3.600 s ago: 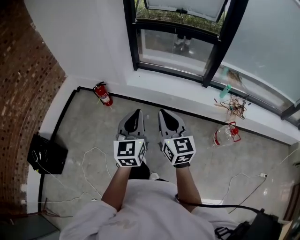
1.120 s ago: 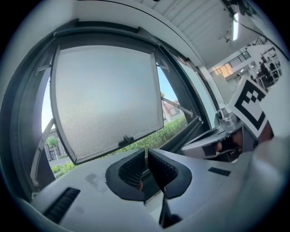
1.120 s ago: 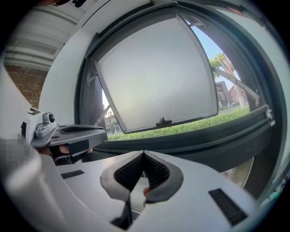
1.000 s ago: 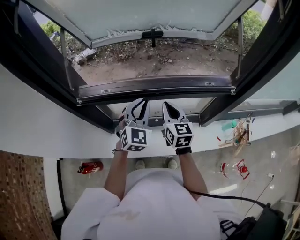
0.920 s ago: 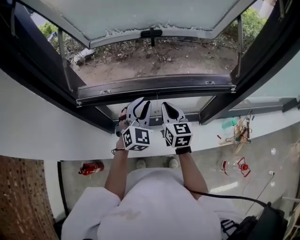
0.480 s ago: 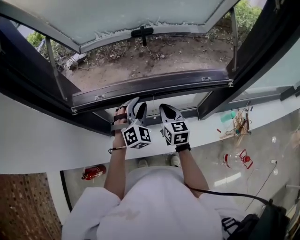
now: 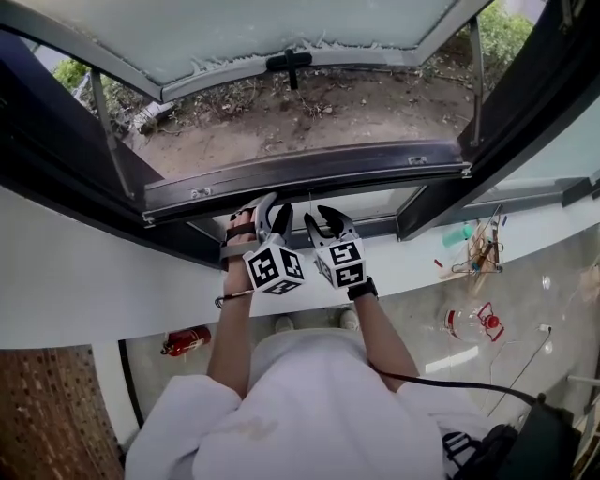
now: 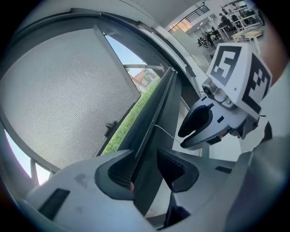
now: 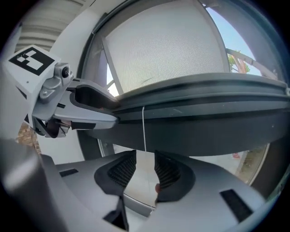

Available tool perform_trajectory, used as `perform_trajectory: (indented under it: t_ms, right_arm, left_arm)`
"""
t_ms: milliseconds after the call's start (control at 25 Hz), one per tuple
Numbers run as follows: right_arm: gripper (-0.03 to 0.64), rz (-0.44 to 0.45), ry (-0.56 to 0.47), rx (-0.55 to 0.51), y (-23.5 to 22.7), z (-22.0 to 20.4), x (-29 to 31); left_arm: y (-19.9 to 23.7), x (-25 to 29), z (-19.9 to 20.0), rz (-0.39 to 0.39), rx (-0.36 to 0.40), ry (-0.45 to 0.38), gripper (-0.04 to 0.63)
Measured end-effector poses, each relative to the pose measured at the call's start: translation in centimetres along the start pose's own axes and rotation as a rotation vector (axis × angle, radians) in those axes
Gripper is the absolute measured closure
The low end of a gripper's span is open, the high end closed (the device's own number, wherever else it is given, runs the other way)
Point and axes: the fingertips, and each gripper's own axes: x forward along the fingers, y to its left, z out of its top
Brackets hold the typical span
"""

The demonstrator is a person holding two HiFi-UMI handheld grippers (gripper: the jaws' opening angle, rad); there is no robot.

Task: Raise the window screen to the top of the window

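The window screen's dark bar (image 7: 309, 173) runs level across the open window, and a thin white cord (image 7: 312, 204) hangs from its middle. Beyond it a grey, mesh-looking panel (image 7: 281, 23) with a black handle tilts outward. Both grippers sit just under the bar. My left gripper (image 7: 274, 208) is open and rolled on its side. The bar (image 8: 156, 118) shows in the gap of the left gripper (image 8: 145, 165), clear of both pads. The jaws of my right gripper (image 7: 324, 214) are opening. The cord (image 9: 144, 129) ends just above the gap of the right gripper (image 9: 145, 170), touching neither pad.
A white sill (image 7: 112, 281) runs below the window. On the floor lie a red fire extinguisher (image 7: 187, 339) and a plastic bottle (image 7: 469, 321). A tangle of wires (image 7: 480, 251) rests on the sill at right. A black cable (image 7: 441, 386) trails from the right arm.
Both grippers rose from over the floor to the window bar. In the last second they sank slightly, the left one rolled, and both sets of jaws spread apart.
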Motion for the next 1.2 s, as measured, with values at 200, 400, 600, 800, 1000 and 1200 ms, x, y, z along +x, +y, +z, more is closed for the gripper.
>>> perform_trajectory:
  t_ms: [200,400,600,800,1000,1200]
  right_arm:
    - [0.512,-0.048,0.007,0.068,-0.9,-0.6,0.8]
    - [0.514,-0.051,0.022,0.082,-1.4,-0.8,2.0]
    - [0.612,-0.075,0.025,0.078,-1.4,-1.1,2.4]
    - [0.615,-0.061,0.026,0.078,-1.2,-2.1,2.0]
    - [0.615,-0.073,0.1,0.081,-1.4,-5.6,1.3]
    - [0.617,-0.07,0.222,0.158,-1.9,-13.6,-0.4]
  left_arm:
    - [0.4,0.2,0.0,0.074,0.063,0.034,0.468]
    - [0.2,0.3,-0.2,0.079,0.156,0.099,0.472]
    - [0.3,0.2,-0.4,0.089,0.155,0.099,0.474]
    - [0.3,0.3,-0.4,0.091,0.155,0.103,0.474]
    - [0.3,0.2,-0.4,0.092,0.151,0.101,0.474]
    - [0.3,0.2,-0.3,0.093,0.096,0.065,0.474]
